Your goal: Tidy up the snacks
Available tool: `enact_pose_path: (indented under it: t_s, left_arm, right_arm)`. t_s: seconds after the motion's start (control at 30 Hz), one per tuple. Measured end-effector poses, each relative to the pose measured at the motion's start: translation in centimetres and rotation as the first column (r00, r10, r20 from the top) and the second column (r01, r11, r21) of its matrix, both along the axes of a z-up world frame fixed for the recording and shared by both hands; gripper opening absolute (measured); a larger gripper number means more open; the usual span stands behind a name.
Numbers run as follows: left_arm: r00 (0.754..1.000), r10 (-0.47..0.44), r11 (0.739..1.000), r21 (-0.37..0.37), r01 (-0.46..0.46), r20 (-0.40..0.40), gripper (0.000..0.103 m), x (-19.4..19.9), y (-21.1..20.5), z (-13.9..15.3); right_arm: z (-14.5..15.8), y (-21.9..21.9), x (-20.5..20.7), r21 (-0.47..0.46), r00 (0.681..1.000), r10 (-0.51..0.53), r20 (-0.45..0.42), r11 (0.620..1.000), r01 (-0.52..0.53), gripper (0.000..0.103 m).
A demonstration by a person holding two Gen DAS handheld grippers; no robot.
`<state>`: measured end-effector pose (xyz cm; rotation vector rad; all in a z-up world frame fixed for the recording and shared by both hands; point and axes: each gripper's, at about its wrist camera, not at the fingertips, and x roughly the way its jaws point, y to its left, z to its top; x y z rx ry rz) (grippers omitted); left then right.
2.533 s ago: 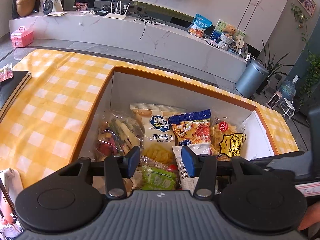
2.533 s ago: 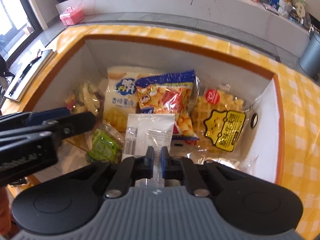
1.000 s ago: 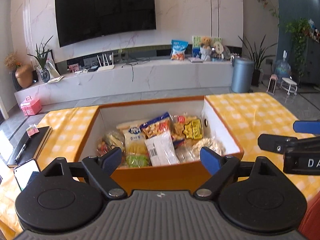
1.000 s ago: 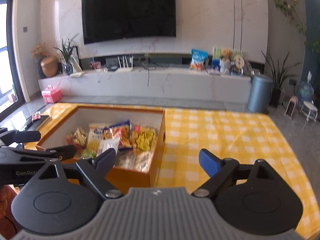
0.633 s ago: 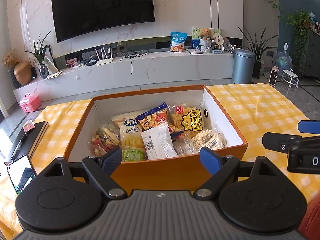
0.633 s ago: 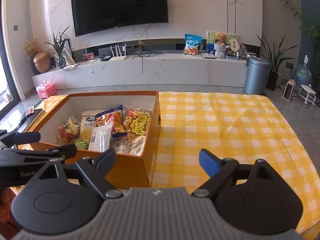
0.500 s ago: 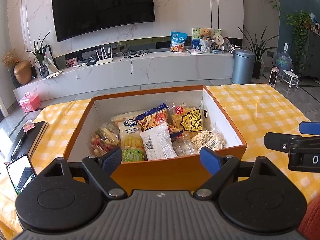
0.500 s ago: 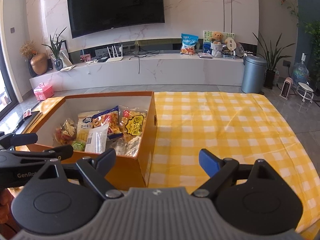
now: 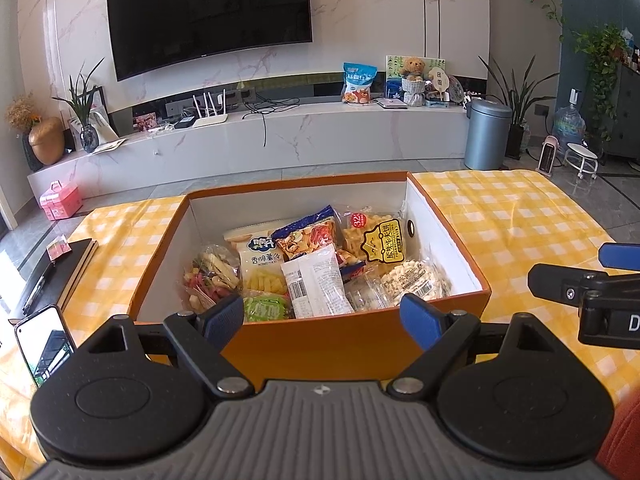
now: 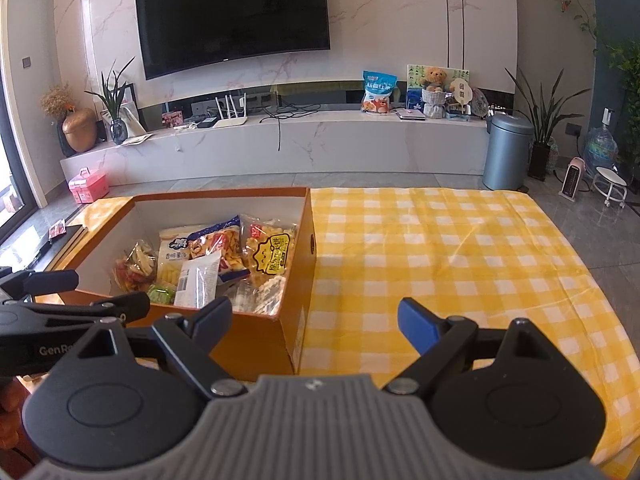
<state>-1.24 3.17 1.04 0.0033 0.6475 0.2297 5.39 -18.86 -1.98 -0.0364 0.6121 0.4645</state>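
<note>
Fingers of the left gripper (image 9: 322,316) and right gripper (image 10: 316,316) stand wide, empty; snack packets (image 9: 316,276) lie inside the orange box (image 9: 352,344) at frame centre on the counter (image 10: 440,260); packets likely light, soft, slippery; pinch a sealed edge.

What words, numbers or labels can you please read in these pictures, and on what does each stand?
"GenRo", cut off: black left gripper.
"D", cut off: black right gripper.
"32": red round sticker on yellow waffle-snack bag.
"POTATO STICKS", barely legible: white potato-stick bag.
Chinese print and barcodes on the other packets in the orange cardboard box: too small.
</note>
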Motion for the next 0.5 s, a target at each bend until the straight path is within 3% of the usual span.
enact_pose_path:
  t_s: [0.5]
  left_arm:
    - [1.000,0.014,1.000,-0.007,-0.014,-0.005,0.103,-0.08,0.21,0.11]
  right_arm:
    - [0.39,-0.11,-0.04,0.005,1.000,-0.003,-0.004,1.000,0.003,0.089]
